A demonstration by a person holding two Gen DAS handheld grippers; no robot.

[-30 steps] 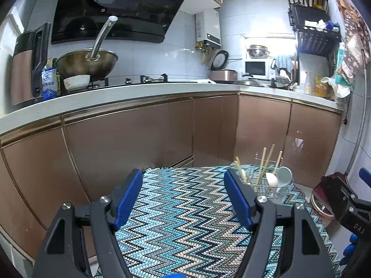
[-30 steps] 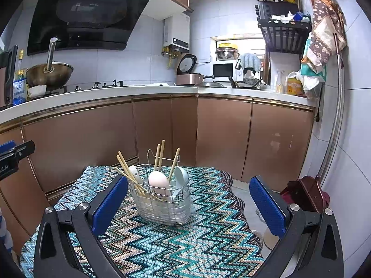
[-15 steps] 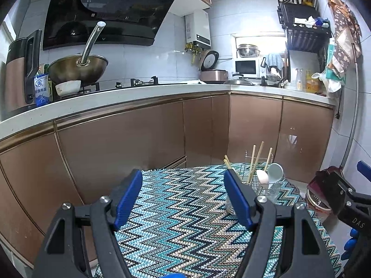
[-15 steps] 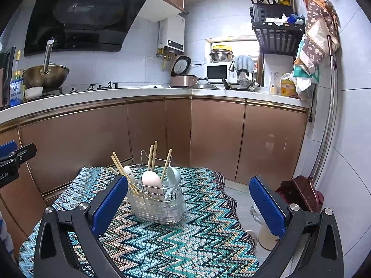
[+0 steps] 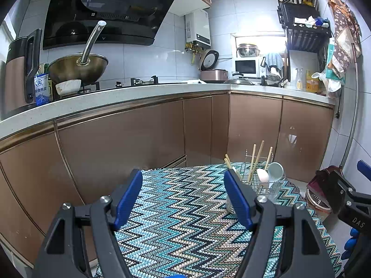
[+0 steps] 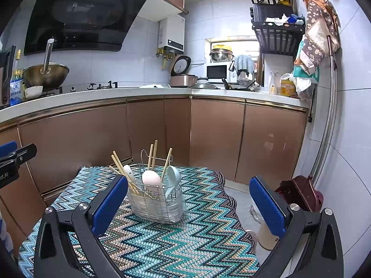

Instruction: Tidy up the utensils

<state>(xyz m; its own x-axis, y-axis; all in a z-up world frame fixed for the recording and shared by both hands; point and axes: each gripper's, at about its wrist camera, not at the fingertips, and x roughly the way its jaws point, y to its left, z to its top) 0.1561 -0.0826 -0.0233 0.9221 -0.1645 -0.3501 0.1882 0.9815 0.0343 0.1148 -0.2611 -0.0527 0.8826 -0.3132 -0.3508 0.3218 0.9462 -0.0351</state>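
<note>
A wire utensil basket stands on the zigzag-patterned tablecloth. It holds wooden chopsticks, a white spoon and a pale blue spoon, all upright. The basket also shows in the left wrist view, at the far right of the cloth. My left gripper is open and empty, above the cloth and left of the basket. My right gripper is open and empty, back from the basket, which shows between its fingers nearer the left one.
Brown kitchen cabinets under a white counter run behind the table. A wok and a bowl sit on the stove. A dustpan and a bin stand on the floor at the right.
Both grippers have drawn back and risen from the table, so the basket looks smaller and farther. Both stayed open and empty.
</note>
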